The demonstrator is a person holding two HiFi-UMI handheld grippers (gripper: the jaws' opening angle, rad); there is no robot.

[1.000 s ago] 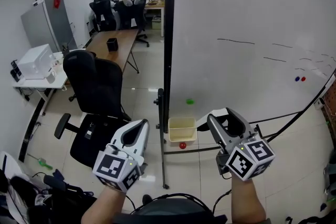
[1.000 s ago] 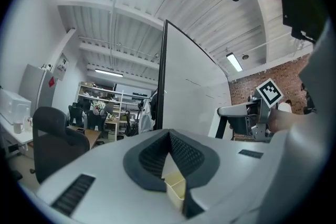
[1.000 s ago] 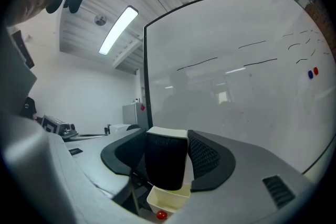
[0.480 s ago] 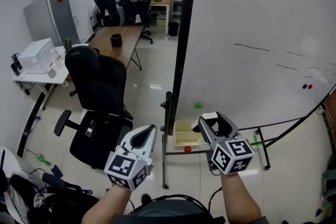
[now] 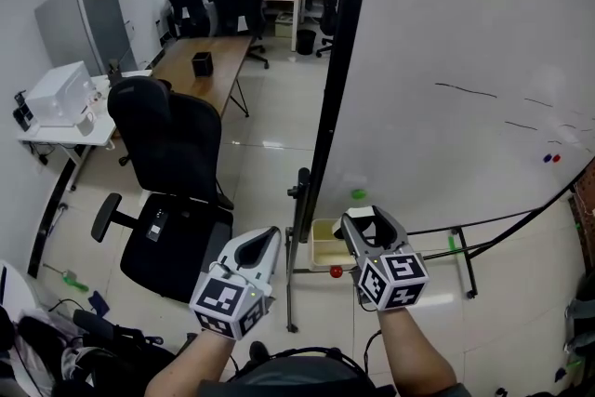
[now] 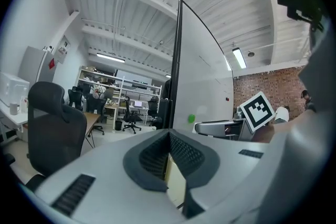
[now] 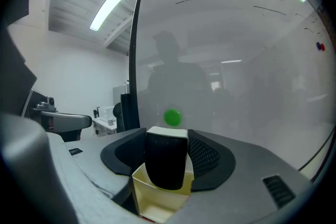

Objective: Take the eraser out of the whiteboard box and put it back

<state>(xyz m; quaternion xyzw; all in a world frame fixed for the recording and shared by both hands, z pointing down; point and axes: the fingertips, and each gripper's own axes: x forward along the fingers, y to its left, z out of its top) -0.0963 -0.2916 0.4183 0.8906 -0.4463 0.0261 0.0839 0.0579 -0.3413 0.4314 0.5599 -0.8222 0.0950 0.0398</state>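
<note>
My right gripper is shut on the eraser, a black felt block with a white top. In the right gripper view the eraser fills the gap between the jaws, just above the open cream box. That box hangs at the foot of the whiteboard, partly hidden behind the right gripper. My left gripper hangs lower left of the box, shut and empty. In the left gripper view its pads meet at the tips, and the right gripper's marker cube shows beyond them.
A green magnet sticks to the board just above the box, and a red one sits below it. The board's black frame post and floor stand are close. A black office chair stands left.
Both grippers have sunk and moved in toward the box. The right one, still holding the eraser, has shifted left until it sits over the box.
</note>
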